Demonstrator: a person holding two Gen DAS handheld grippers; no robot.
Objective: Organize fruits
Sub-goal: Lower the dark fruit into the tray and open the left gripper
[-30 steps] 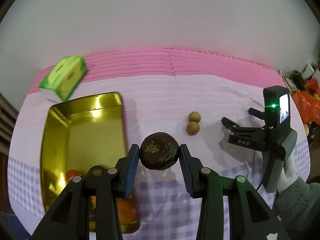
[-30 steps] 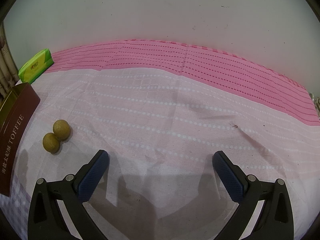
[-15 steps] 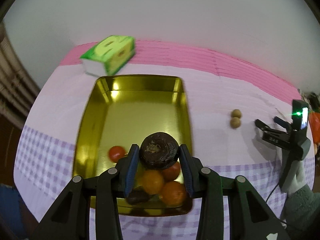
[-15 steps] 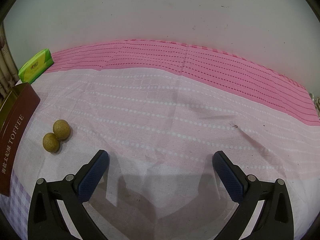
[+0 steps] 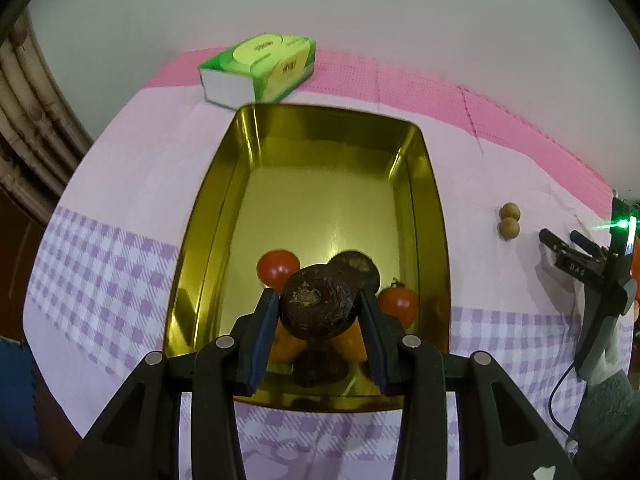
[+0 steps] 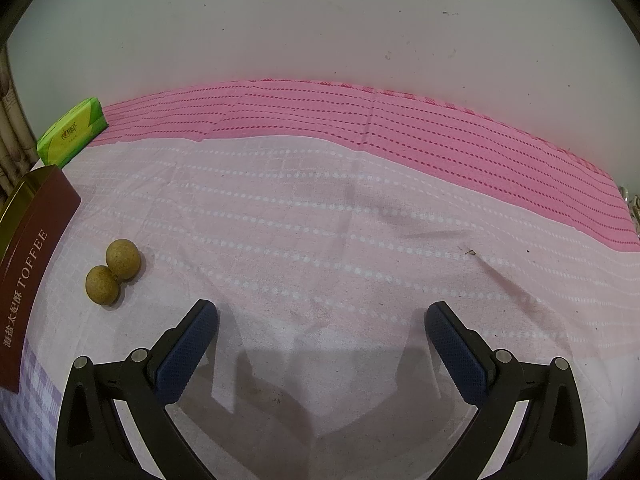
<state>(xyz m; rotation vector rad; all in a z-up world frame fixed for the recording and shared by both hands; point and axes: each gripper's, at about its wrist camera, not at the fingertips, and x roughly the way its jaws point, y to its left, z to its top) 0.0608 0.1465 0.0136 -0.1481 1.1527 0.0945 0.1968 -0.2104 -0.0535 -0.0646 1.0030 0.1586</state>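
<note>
Left wrist view: left gripper (image 5: 318,314) clamped on one dark brown fruit (image 5: 316,307), held above the near end of the gold tin (image 5: 420,184). In the tin: two red tomatoes (image 5: 278,266), two orange fruits (image 5: 286,346), two more dark fruits (image 5: 360,268). Two small tan fruits (image 5: 509,222) touch each other on the cloth (image 5: 132,184) to the right. One green tissue pack (image 5: 260,68) beyond the tin. A second ago the fruit was over bare cloth right of the tin.

Right wrist view: right gripper (image 6: 322,334) wide open, empty, unchanged; two tan fruits at near left.
</note>
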